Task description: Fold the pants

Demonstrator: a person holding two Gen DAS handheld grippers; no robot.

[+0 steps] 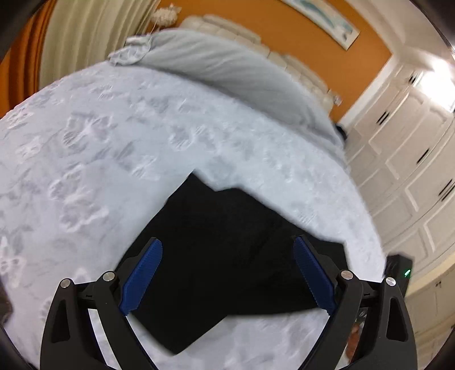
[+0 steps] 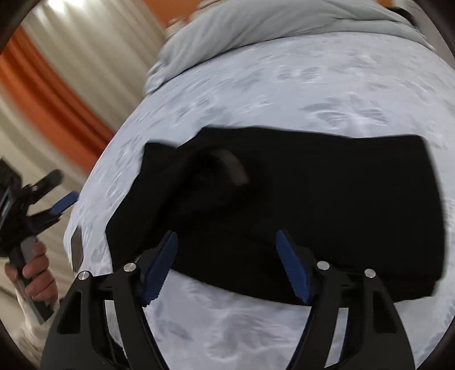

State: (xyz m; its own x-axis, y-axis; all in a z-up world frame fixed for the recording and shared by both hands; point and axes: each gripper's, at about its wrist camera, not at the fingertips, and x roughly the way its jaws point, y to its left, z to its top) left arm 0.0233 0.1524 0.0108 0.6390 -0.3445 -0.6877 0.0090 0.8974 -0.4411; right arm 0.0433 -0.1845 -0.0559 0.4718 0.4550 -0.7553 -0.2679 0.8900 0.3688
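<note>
The left tongs [image 1: 227, 273] stand spread wide, released, with nothing between the blue pads [image 1: 143, 277]; the black pants [image 1: 227, 256] lie just beyond and under them on the bed [image 1: 99, 136]. The right tongs [image 2: 226, 264] are also released, a little less spread, hovering over the near edge of the pants [image 2: 312, 199], gripping nothing.

The right wrist view alone shows the other tongs [image 2: 61, 203] off to its left past the bed's edge, held by a hand [image 2: 34, 273]. The left wrist view alone shows white cabinet doors [image 1: 406, 159] to its right and a framed picture [image 1: 321, 17] on the orange wall [image 1: 327, 59].

Beyond both tongs lie a pale patterned bedspread and grey pillows [image 1: 227, 68]; cream and orange curtains [image 2: 71, 79] hang to the left.
</note>
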